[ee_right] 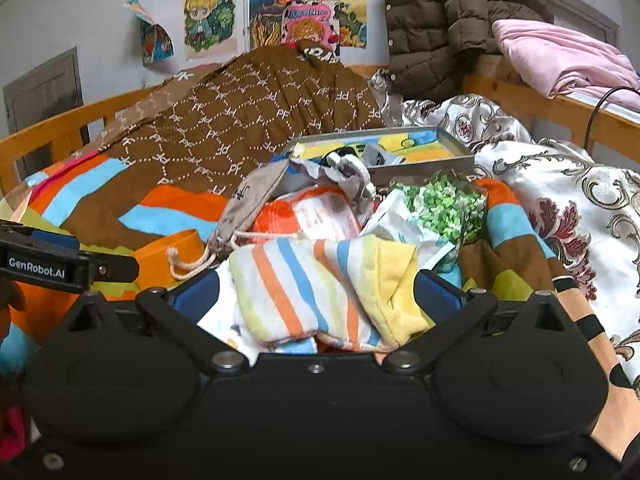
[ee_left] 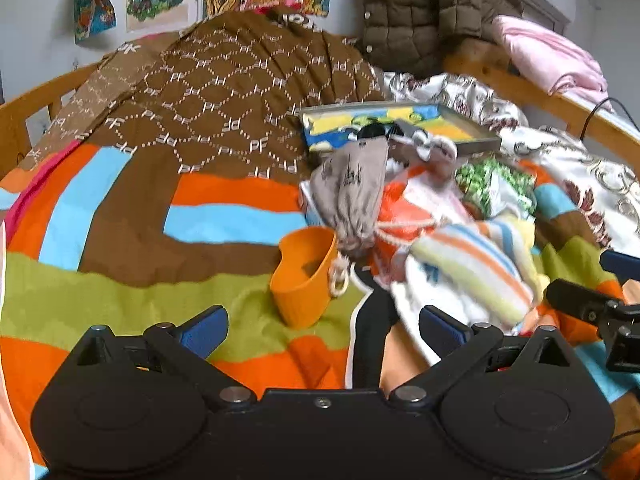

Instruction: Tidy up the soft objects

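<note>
A pile of soft things lies on the bed: a striped cloth (ee_left: 476, 272) (ee_right: 320, 284), a grey drawstring pouch (ee_left: 352, 200) (ee_right: 256, 204), an orange-and-white cloth (ee_left: 404, 208) (ee_right: 308, 212) and a green-patterned bag (ee_left: 492, 184) (ee_right: 444, 204). My left gripper (ee_left: 324, 328) is open and empty, just short of an orange cup (ee_left: 304, 280) and a black strap (ee_left: 370, 332). My right gripper (ee_right: 316, 296) is open, its blue pads (ee_right: 436, 292) on either side of the striped cloth, not closed on it.
A tray with a colourful picture (ee_left: 400, 124) (ee_right: 384, 148) sits behind the pile. A brown patterned quilt (ee_left: 224, 100) is heaped at the back. A brown jacket (ee_right: 440, 20) and pink blanket (ee_right: 560, 56) hang on the wooden bed rail (ee_right: 520, 100).
</note>
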Motion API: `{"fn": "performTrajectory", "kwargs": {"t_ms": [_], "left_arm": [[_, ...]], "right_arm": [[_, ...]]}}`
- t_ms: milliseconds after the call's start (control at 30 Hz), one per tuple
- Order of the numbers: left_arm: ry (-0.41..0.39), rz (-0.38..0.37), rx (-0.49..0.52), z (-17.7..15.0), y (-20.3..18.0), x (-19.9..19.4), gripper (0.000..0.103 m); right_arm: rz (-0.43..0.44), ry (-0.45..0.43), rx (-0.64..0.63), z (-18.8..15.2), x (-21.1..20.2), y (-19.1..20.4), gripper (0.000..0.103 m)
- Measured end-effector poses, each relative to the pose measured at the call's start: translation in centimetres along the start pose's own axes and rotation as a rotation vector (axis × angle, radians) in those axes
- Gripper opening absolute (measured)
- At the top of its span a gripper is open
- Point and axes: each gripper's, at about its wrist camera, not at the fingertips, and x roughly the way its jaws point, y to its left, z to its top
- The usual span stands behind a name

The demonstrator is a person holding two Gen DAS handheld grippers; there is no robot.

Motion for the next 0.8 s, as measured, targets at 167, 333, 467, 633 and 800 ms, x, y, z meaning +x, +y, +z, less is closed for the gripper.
{"fn": "performTrajectory", "kwargs": {"t_ms": [167,333,467,633,800], "left_arm": [[0.028,0.01,-0.005,-0.5,0.2,0.3,0.101],[0.041,0.015,-0.007,-0.7,0.3,0.4,0.101],[0.041,0.019,0.0,-0.6,0.2,0.6,0.101],[0.041,0.02,0.008,-0.4,0.3,1.1,0.101],[0.048,0.009,0.013,-0.3,0.3,1.4,0.101]], "right_arm": [[0.006,0.04,-0.001,-0.4,0.5,-0.2,0.102],[0.017,0.072,-0.029,-0.6,1.0,0.2,0.102],[0.021,0.082,-0.029,-0.6,1.3,0.2,0.102],[0.025,0.092,-0.001,-0.7,2.4,0.1,0.102],[0.041,0.088,0.005,-0.8,2.8,0.3,0.102]]}}
